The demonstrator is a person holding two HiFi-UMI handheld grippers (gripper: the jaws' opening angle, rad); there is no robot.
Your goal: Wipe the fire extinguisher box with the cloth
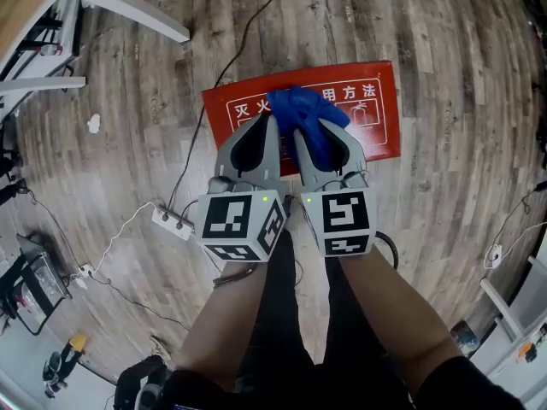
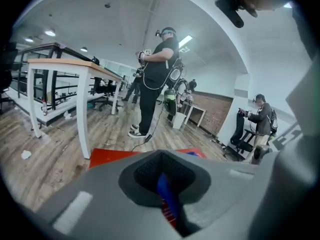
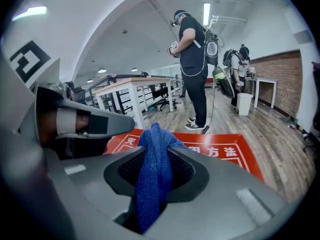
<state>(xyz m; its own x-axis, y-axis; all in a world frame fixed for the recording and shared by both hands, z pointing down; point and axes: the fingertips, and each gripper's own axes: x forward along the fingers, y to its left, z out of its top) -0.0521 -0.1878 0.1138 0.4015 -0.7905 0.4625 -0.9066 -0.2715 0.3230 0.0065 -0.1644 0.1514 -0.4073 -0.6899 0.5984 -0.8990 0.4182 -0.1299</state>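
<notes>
Head view, forearms (image 1: 224, 331): ours, side by side at the bottom edge, one behind each marker cube.
Left gripper (image 1: 265, 126): clenched to a narrow seam, with a thin strip of the blue cloth (image 1: 303, 109) caught in it.
Right gripper (image 1: 320, 148): clamped on the cloth, which bunches up past its tips.
Fire extinguisher box (image 1: 376, 114): red, lying flat on the wooden floor (image 1: 444, 41); we hold the cloth over its lettered face.
Power strip (image 1: 171, 220): on the floor at our left.
Farther off: a person (image 3: 195, 59) stands beyond the box, near a white table (image 3: 132, 91).
</notes>
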